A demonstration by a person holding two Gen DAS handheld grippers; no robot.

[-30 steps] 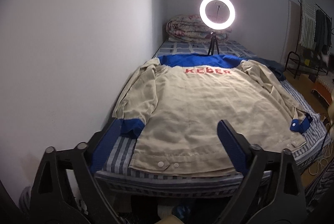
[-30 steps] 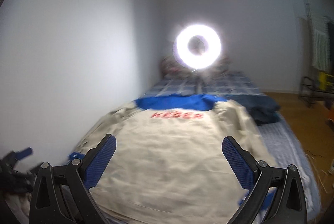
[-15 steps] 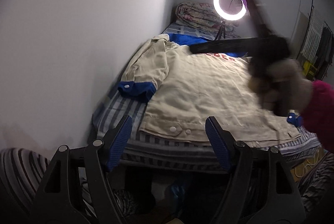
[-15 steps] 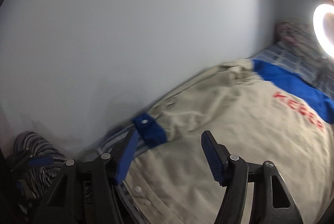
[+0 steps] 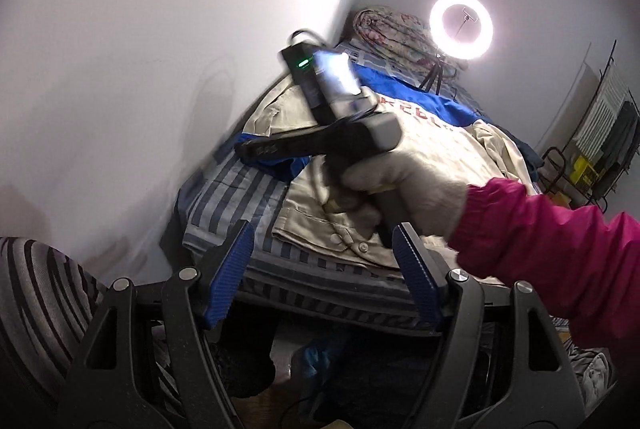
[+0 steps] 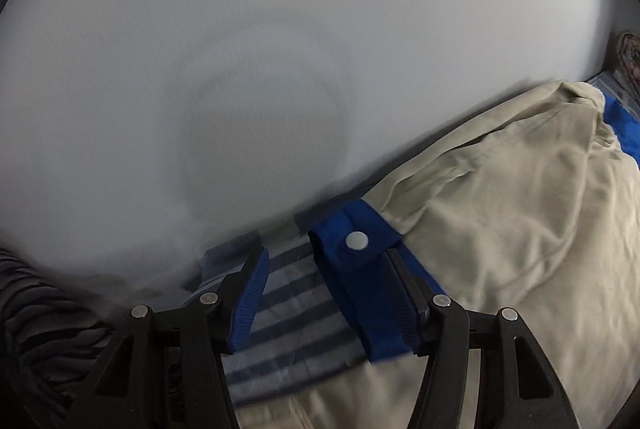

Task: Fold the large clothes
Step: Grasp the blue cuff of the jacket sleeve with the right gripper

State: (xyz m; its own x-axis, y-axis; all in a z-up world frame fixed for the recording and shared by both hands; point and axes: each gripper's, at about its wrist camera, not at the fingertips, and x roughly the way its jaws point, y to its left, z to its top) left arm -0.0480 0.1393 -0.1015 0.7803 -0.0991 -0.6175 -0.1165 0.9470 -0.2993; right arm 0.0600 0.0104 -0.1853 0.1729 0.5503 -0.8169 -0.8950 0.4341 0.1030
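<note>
While closing, jaws perhaps around cuff (image 6: pixel 352 269)

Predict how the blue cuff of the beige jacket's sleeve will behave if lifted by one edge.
The blue cuff is doubled fabric with a snap, so probably a little firmer than the creased sleeve, which would likely hang limp below it. It looks light and unlikely to slip.

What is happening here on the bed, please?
A person is starting to fold a beige jacket spread on a striped bed. The right gripper has come down over the jacket's blue cuff, its jaws closing around it without pinching yet. The left gripper hovers open near the hem, holding nothing.
</note>
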